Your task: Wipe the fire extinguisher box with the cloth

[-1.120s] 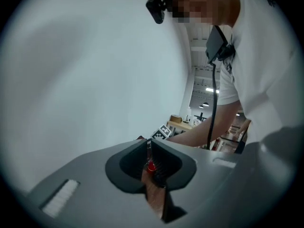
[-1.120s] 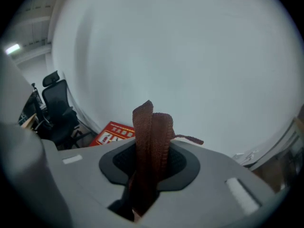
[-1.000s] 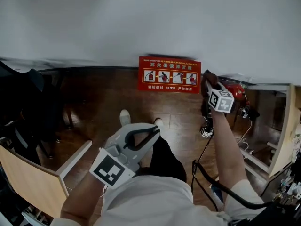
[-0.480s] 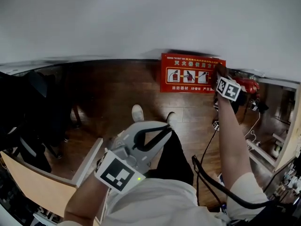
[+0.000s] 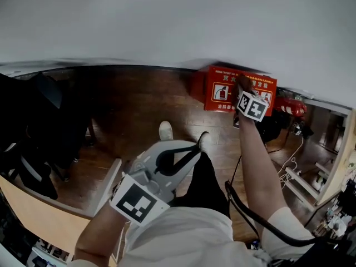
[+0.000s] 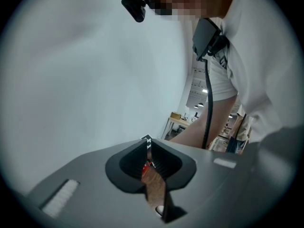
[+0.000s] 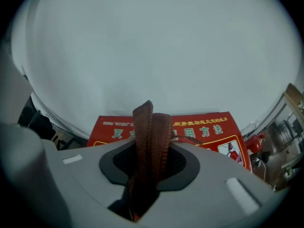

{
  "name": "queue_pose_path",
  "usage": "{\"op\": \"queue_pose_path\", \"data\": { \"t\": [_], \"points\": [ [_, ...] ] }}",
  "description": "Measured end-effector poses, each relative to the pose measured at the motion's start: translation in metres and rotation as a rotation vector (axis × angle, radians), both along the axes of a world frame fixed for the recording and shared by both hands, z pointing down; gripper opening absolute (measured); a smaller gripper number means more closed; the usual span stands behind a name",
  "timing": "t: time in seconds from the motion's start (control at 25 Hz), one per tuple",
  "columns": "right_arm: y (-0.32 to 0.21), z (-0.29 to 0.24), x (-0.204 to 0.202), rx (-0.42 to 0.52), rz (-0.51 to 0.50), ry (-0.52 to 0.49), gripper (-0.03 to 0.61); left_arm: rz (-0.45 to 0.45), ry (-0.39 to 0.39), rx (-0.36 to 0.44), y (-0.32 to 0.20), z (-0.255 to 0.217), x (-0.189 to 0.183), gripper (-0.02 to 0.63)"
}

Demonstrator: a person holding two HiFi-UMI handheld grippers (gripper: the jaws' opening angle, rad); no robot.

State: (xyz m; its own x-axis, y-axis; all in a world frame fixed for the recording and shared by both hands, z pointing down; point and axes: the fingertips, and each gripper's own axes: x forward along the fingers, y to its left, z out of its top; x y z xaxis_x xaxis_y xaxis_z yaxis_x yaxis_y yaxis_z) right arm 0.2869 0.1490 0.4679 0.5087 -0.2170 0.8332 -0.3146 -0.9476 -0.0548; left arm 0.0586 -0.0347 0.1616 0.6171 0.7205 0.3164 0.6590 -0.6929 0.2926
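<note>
- We are gripping the brown cloth (image 7: 151, 132) tight in the right gripper (image 5: 241, 89) and reaching it out to the red front of the fire extinguisher box (image 5: 219, 93). As we judge it, the wiping is just starting.
- We cannot tell whether the cloth is touching the box yet.
- Next, we are thinking the cloth needs pressing flat on the front and sweeping across it without loosening the grip.
- The left gripper (image 5: 192, 151) is hanging closed with nothing in it, well apart from the box.
- The box is standing on the wooden floor (image 5: 139, 104) against the pale wall (image 5: 167, 21), with a fire extinguisher (image 5: 289, 105) just beside it.
</note>
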Motion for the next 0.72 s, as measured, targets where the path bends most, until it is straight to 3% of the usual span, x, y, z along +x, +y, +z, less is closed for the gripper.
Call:
{"op": "queue_pose_path", "data": {
  "t": [0.36, 0.48, 0.6, 0.72],
  "points": [
    [-0.081, 0.001, -0.026, -0.019, -0.145, -0.019, 0.100, -0.123, 0.007, -0.031, -0.043, 0.002, -0.004, 0.026],
    [-0.092, -0.009, -0.025, -0.081, -0.262, 0.002, 0.100, -0.186, 0.018, -0.054, -0.058, 0.003, -0.004, 0.026],
    [-0.117, -0.038, -0.028, -0.128, -0.535, 0.043, 0.100, -0.249, 0.040, -0.064, -0.075, 0.005, -0.003, 0.026],
    [-0.168, -0.072, -0.053, -0.099, -1.049, -0.006, 0.100, -0.317, 0.065, -0.053, -0.087, 0.008, -0.004, 0.026]
  ]
}}
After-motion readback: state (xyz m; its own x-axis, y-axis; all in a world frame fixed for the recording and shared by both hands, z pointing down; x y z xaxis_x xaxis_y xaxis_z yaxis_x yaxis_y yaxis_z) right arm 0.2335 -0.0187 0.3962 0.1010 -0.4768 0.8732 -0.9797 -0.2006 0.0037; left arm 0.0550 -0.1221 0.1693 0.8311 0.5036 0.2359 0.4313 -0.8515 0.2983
